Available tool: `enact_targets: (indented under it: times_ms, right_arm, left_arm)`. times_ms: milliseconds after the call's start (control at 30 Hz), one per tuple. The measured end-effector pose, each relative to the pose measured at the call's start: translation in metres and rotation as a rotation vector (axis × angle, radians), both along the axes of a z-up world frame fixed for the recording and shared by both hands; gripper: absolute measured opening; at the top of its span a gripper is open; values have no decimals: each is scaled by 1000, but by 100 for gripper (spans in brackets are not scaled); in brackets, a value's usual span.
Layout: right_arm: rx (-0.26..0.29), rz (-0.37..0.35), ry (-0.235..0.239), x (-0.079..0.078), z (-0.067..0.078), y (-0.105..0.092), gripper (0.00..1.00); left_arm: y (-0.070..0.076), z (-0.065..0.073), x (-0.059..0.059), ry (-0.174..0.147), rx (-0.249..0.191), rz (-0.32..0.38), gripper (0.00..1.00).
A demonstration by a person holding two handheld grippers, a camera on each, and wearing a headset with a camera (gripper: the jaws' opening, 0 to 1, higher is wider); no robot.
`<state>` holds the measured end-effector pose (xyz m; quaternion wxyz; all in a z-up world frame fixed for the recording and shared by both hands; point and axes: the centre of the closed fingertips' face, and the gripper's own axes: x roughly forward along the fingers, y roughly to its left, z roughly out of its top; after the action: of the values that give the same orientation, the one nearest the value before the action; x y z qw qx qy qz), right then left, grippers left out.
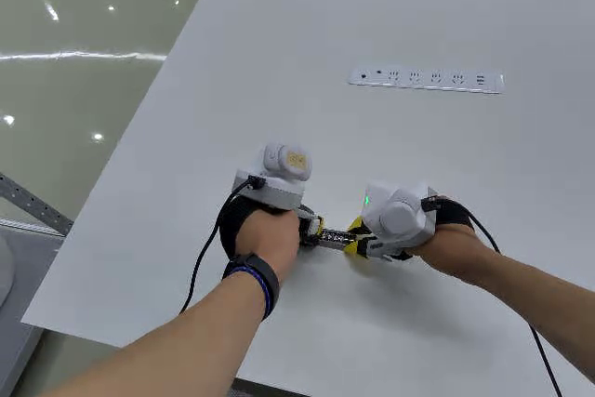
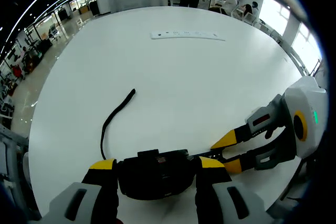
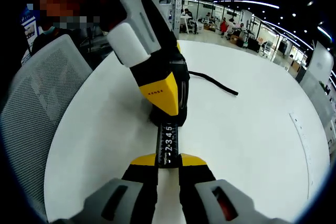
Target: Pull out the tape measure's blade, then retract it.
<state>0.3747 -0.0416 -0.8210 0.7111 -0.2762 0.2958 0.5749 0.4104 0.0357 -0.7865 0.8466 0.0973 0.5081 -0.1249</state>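
Observation:
My left gripper point(image 2: 156, 164) is shut on the black tape measure case point(image 2: 153, 174), which rests on the white table point(image 1: 390, 16). A black wrist strap point(image 2: 114, 115) trails from the case across the table. My right gripper point(image 3: 168, 159) is shut on the black blade point(image 3: 168, 141), a short length of it drawn out, with white numbers 2 to 5 showing. In the head view the left gripper point(image 1: 314, 228) and right gripper point(image 1: 353, 237) face each other, the blade point(image 1: 335, 238) spanning the small gap between them. The case point(image 3: 181, 85) sits between the left gripper's yellow-tipped fingers point(image 3: 163, 93).
A white power strip point(image 1: 426, 78) lies flat toward the table's far side. The table's left edge point(image 1: 121, 146) drops to a shiny green floor. An office chair back point(image 3: 42, 103) stands near the table. Cables run from both grippers along the arms.

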Motion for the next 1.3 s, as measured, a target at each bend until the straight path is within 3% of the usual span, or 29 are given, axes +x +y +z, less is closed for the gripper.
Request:
enact_targets:
  times_ms: [1167,1300]
  right_arm:
    - [20,13,5,6,0,21,13]
    - [35,19,-13,5,-1,19,14]
  left_arm:
    - [1,0,0,-4,-21,16,56]
    - [2,0,0,-11,-24,17,56]
